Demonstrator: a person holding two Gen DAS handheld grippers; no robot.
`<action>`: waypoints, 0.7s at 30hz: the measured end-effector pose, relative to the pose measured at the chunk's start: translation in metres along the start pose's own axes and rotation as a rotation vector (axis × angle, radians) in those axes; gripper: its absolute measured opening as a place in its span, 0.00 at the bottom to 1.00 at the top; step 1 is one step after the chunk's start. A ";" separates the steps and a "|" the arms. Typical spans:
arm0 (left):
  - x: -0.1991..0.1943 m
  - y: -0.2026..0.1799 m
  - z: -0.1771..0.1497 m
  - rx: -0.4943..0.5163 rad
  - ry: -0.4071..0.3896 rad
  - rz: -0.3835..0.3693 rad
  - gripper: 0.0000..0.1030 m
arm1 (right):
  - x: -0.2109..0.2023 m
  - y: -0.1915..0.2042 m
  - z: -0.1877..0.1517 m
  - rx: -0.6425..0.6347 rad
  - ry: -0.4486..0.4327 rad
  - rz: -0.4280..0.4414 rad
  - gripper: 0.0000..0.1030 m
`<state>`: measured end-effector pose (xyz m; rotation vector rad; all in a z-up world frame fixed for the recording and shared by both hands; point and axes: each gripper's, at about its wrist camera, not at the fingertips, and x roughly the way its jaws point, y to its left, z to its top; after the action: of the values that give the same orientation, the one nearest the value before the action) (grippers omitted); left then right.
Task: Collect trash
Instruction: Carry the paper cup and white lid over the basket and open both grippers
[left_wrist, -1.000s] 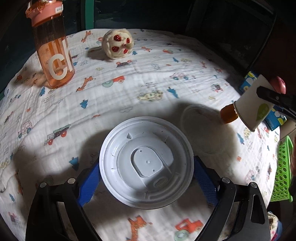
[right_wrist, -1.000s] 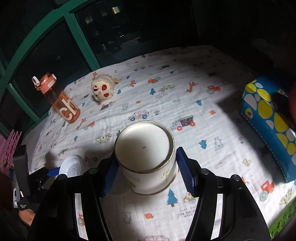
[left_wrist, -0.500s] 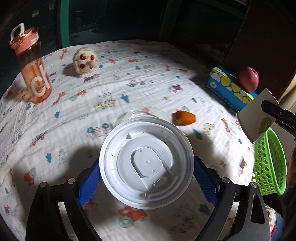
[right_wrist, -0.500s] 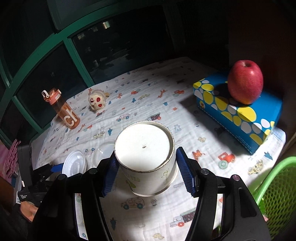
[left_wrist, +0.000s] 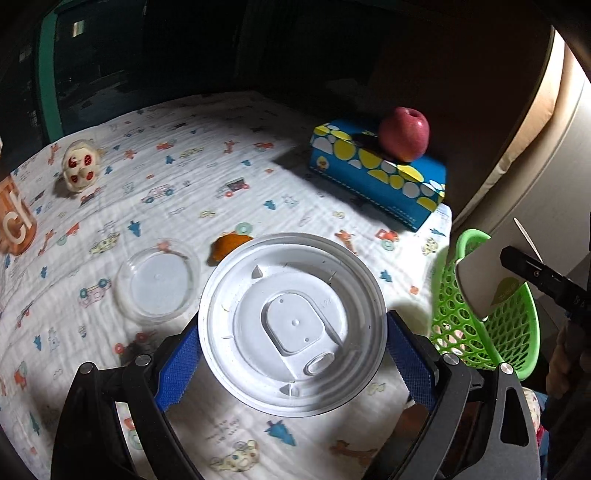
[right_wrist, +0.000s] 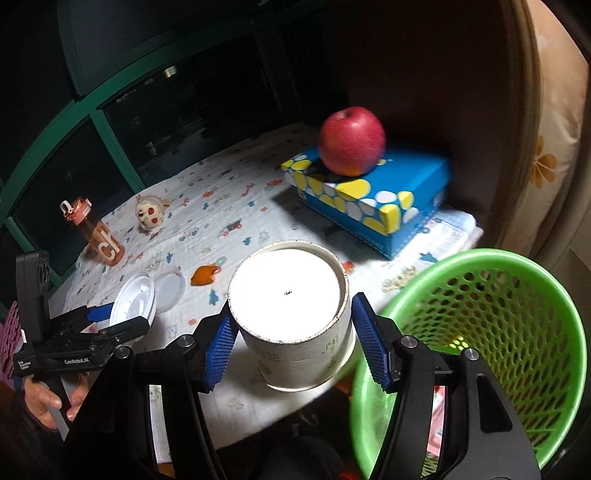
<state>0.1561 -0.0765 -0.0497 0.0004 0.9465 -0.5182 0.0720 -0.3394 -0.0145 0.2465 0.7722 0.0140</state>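
Trash carried beside the green basket (right_wrist: 517, 295)

The left gripper (left_wrist: 293, 341) clamps a white lid (left_wrist: 291, 321); the right gripper (right_wrist: 290, 332) clamps an upturned paper cup (right_wrist: 291, 317).

1. Patterned cloth (right_wrist: 240, 206) covers the table; every loose item lies on it.
2. Water bottle (right_wrist: 98, 232) stands upright at the far left; plush toy (right_wrist: 149, 216) sits just to its right.
3. Tissue box (right_wrist: 369, 199) lies at the far right; apple (right_wrist: 351, 140) rests on top of it.
4. Clear lid (left_wrist: 157, 282) lies flat mid-table; peel scrap (left_wrist: 229, 247) lies just to its right, apart from it.
5. Mesh basket (right_wrist: 517, 332) sits beyond the table's right edge, below the tissue box in view.
6. White cup lid (left_wrist: 291, 325) sits between the left gripper (left_wrist: 293, 356) pads, above the cloth, right of the clear lid.
7. Paper cup (right_wrist: 291, 321) sits bottom-up between the right gripper (right_wrist: 295, 343) pads, just left of the basket rim.
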 end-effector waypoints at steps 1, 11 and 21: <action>0.002 -0.010 0.002 0.014 0.002 -0.013 0.87 | -0.004 -0.009 -0.003 0.011 0.003 -0.018 0.59; 0.019 -0.097 0.013 0.124 0.027 -0.110 0.87 | -0.033 -0.099 -0.032 0.124 0.038 -0.189 0.60; 0.036 -0.174 0.011 0.248 0.059 -0.163 0.87 | -0.046 -0.145 -0.048 0.193 0.035 -0.218 0.67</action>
<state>0.1081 -0.2475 -0.0320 0.1637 0.9393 -0.7872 -0.0057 -0.4742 -0.0485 0.3445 0.8332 -0.2639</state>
